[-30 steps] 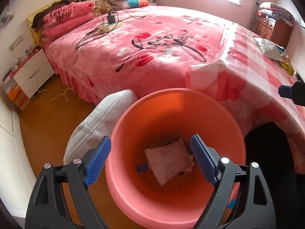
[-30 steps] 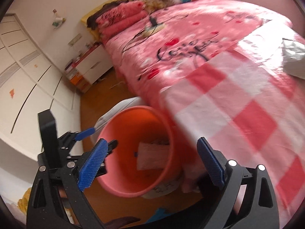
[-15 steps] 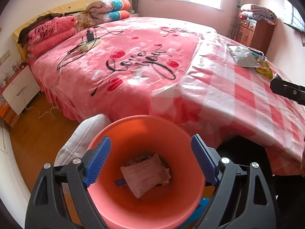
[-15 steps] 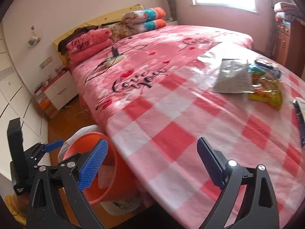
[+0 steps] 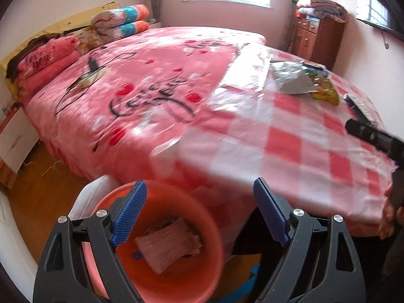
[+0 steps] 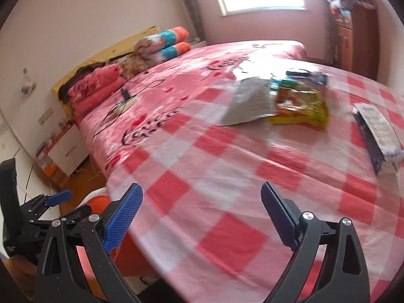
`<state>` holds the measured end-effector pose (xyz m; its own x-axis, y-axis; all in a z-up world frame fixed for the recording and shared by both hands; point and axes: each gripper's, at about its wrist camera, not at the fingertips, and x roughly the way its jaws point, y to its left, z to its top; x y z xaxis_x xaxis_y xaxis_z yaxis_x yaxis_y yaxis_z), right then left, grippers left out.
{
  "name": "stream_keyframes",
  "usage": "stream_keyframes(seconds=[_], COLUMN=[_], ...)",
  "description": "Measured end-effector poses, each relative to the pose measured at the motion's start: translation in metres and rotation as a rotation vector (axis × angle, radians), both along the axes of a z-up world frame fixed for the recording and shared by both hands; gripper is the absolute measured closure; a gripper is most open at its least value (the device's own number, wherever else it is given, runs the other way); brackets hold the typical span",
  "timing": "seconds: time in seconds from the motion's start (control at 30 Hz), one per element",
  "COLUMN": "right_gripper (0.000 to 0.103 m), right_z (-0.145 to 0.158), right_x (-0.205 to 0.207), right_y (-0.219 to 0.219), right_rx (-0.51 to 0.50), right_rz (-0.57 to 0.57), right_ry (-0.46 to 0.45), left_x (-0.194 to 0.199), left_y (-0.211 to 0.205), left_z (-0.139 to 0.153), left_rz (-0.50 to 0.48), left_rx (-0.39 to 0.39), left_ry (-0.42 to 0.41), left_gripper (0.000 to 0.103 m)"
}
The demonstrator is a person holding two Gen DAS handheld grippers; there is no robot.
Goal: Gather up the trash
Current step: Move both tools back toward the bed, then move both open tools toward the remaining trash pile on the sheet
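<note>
Right wrist view: both the right tongs and left tongs gape empty, wrappers far on the checked desk.

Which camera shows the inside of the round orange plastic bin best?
The left wrist view: it looks down into the round orange plastic bin and shows the paper trash inside. The right wrist view catches only a sliver of its side beside the table edge.

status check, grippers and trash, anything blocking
Left gripper open, empty, over orange bin. Right gripper open, empty, above checked table. Silver wrapper, yellow packet uncollected. Path clear.
</note>
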<state>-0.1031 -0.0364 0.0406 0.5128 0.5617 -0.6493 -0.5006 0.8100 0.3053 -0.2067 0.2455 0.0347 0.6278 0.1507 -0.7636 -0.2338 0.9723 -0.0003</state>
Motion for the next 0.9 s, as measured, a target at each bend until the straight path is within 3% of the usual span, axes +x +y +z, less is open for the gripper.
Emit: stream_keyframes(seconds=[0.27, 0.53, 0.7, 0.9], right_gripper=[0.009, 0.009, 0.009, 0.009], right_z=[-0.009, -0.015, -0.011, -0.012], right_x=[0.032, 0.054, 0.060, 0.063], right_y=[-0.069, -0.119, -0.140, -0.158], right_rx=[0.070, 0.137, 0.164, 0.170], right_rz=[-0.147, -0.208, -0.231, -0.258], right_ry=[0.007, 0.021, 0.015, 0.013], left_x=[0.076, 0.201, 0.300, 0.391], left_y=[-0.062, -0.132, -0.158, -0.173], left_z=[0.033, 0.056, 0.053, 0.034], left_rz=[-0.144, -0.239, -0.198, -0.114], left_rx=[-0.024, -0.088, -0.123, -0.159], left_ry=[-0.055, -0.085, -0.031, 0.050], left_gripper=[0.016, 0.016, 0.016, 0.016])
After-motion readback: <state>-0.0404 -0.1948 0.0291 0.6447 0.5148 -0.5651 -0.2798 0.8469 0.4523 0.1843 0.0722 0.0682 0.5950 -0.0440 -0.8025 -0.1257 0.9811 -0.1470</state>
